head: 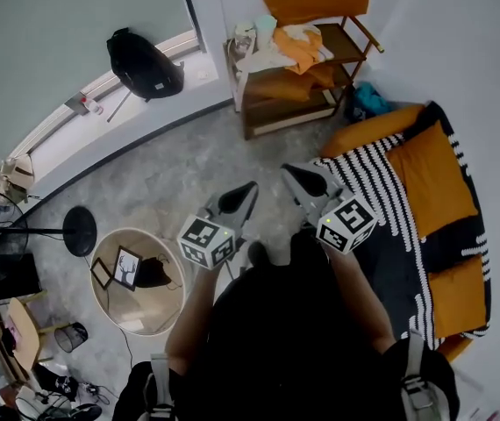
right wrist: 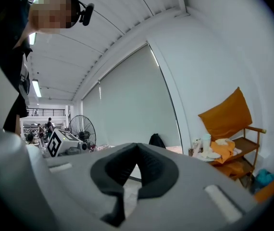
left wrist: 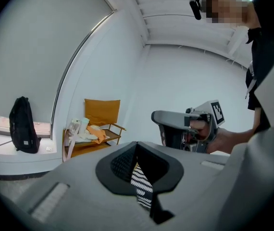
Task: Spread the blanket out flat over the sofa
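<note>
We hold both tongs up over the grey floor in front of us. The left gripper [head: 248, 189] is clenched at its tips; its own view shows a sliver of striped fabric in the slit below them, but we cannot tell whether that is pinched or simply lies beyond, and from the head view no cloth hangs from it. The right gripper [head: 292, 174] is clenched too, with only floor showing through its slit. The blanket [head: 368, 178], black with white-striped bands, lies on the orange sofa [head: 439, 182] to our right, one striped end just beside the right gripper as the head view shows it. Beyond the tongs stands a wooden rack [head: 272, 117]: its upper tier holds a crumpled orange cloth [head: 301, 46], pale cloths and a pale cup [left wrist: 84, 125], and its lower tier holds an orange cushion [head: 289, 84]. To our left, a round table [head: 110, 301] carries a small framed picture [head: 127, 267] and a dark object beside it.
</note>
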`<action>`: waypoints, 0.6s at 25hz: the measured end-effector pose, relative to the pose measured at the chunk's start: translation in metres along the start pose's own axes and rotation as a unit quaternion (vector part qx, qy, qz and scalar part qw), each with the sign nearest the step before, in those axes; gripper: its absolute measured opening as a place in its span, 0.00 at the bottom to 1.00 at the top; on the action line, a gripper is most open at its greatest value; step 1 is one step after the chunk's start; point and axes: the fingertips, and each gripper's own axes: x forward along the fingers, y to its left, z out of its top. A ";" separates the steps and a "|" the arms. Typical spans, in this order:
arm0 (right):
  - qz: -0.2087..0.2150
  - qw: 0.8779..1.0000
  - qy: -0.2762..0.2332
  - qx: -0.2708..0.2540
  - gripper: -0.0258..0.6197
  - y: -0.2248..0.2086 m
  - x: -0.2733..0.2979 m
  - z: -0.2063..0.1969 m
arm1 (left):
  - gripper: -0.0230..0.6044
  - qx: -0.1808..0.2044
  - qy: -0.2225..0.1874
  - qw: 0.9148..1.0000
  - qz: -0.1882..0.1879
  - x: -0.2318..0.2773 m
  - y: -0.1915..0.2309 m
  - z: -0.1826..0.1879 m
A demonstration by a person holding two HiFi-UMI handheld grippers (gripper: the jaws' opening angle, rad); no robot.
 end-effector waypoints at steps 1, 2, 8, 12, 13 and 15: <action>0.000 1.000 0.001 0.003 0.04 0.000 0.001 -0.001 | 0.05 0.002 -0.002 1.000 -0.001 0.000 0.001 0.002; 0.001 1.000 0.001 0.006 0.04 0.001 0.003 -0.002 | 0.05 0.003 -0.003 1.000 -0.001 0.001 0.001 0.004; 0.001 1.000 0.007 0.011 0.04 0.003 0.004 -0.004 | 0.05 0.007 -0.008 1.000 -0.002 0.000 0.002 0.010; 0.001 1.000 0.011 0.008 0.04 0.002 0.004 -0.008 | 0.05 0.008 -0.011 1.000 -0.003 0.001 0.002 0.013; 0.001 1.000 0.011 0.009 0.04 0.002 0.005 -0.008 | 0.05 0.008 -0.012 1.000 -0.003 0.000 0.002 0.013; 0.001 1.000 0.013 0.011 0.04 0.003 0.004 -0.009 | 0.05 0.009 -0.013 1.000 -0.003 0.000 0.001 0.013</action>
